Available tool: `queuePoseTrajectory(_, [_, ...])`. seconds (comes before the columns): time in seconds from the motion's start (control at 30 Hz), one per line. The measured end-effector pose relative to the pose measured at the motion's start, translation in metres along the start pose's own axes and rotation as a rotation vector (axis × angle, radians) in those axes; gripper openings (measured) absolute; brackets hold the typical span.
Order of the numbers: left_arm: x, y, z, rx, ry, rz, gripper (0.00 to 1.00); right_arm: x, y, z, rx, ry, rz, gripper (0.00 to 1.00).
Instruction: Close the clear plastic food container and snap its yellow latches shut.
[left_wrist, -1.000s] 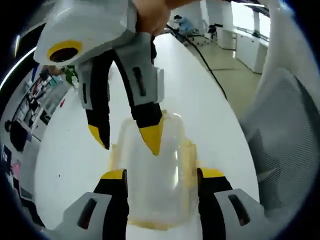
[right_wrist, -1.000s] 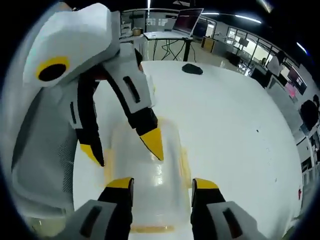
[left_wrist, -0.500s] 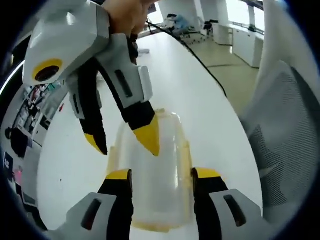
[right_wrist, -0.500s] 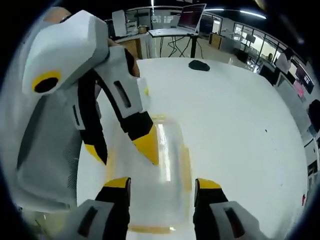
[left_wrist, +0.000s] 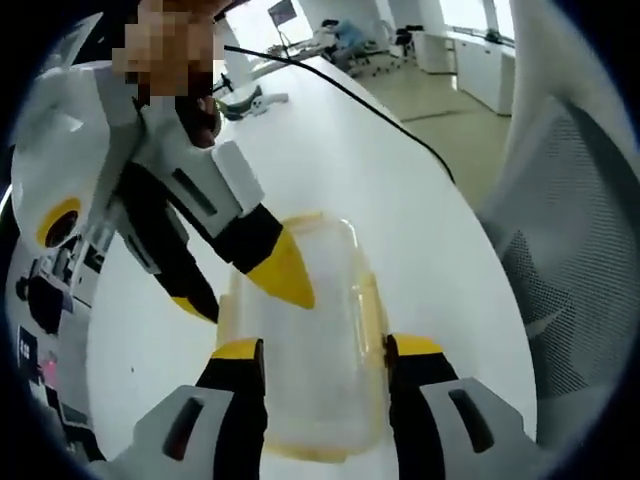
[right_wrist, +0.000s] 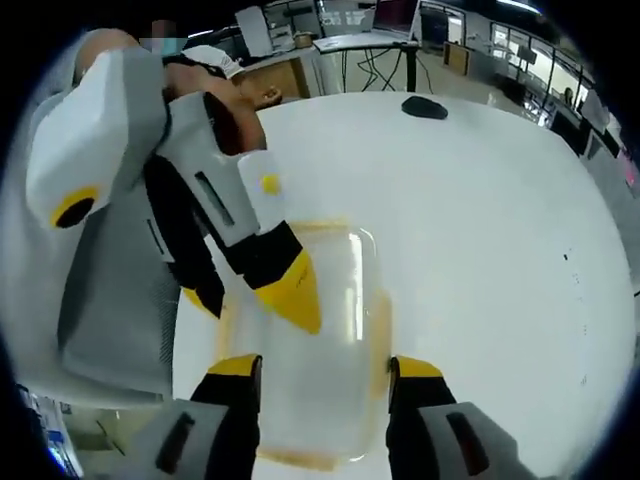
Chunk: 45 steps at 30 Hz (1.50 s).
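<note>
A clear plastic container (left_wrist: 312, 310) with its lid on lies on the white table, with yellow latches (left_wrist: 373, 312) along its rim. My left gripper (left_wrist: 325, 347) is open, one jaw on each long side of the box. My right gripper (left_wrist: 240, 298) reaches in from the upper left, open, one yellow tip resting on the lid. In the right gripper view the same container (right_wrist: 342, 290) sits between my right gripper's (right_wrist: 325, 366) open jaws. There the left gripper (right_wrist: 250, 305) leans in from the upper left, one tip over the lid.
The white table (left_wrist: 330, 150) carries a black cable (left_wrist: 350, 90) and ends near a grey mesh chair (left_wrist: 570, 250) on the right. A black mouse (right_wrist: 425, 107) lies far back on the table (right_wrist: 500, 250). A grey chair (right_wrist: 110, 300) stands close on the left.
Both cameras have risen and tilted, so the container looks further below. Each opposite gripper now leans more from the left. The container has stayed between the jaws.
</note>
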<state>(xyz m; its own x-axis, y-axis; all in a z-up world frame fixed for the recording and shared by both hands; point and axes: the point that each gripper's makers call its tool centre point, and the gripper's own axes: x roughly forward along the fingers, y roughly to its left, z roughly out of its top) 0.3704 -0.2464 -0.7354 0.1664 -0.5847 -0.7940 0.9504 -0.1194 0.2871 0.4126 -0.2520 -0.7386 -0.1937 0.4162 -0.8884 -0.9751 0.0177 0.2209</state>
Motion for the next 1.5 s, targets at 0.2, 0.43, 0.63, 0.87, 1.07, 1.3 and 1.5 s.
queuePoseTrajectory(0.2, [0.003,0.001,-0.004,0.062,0.046,0.04,0.46,0.004,-0.001,-0.001,0.037,0.021,0.067,0.48])
queuePoseTrajectory(0.43, [0.003,0.0,-0.003,0.045,0.031,0.019,0.45,0.011,0.001,-0.009,0.064,0.094,0.136,0.45])
queuePoseTrajectory(0.63, [0.006,0.001,-0.004,0.028,0.046,0.045,0.42,0.01,0.005,-0.008,0.069,0.102,0.117,0.45])
queuePoseTrajectory(0.87, [0.01,-0.001,-0.003,0.041,0.018,0.061,0.42,0.009,0.004,-0.008,0.068,0.103,0.096,0.47])
queuePoseTrajectory(1.07, [0.009,0.002,-0.003,0.037,0.016,0.056,0.43,0.007,0.004,-0.006,0.06,0.086,0.089,0.47])
queuePoseTrajectory(1.3, [0.008,0.005,0.002,-0.064,0.012,0.089,0.43,0.008,0.006,-0.001,-0.019,0.093,0.096,0.48])
queuePoseTrajectory(1.5, [0.006,0.005,0.001,-0.042,0.015,0.088,0.44,0.004,0.007,0.001,-0.044,0.088,0.062,0.48])
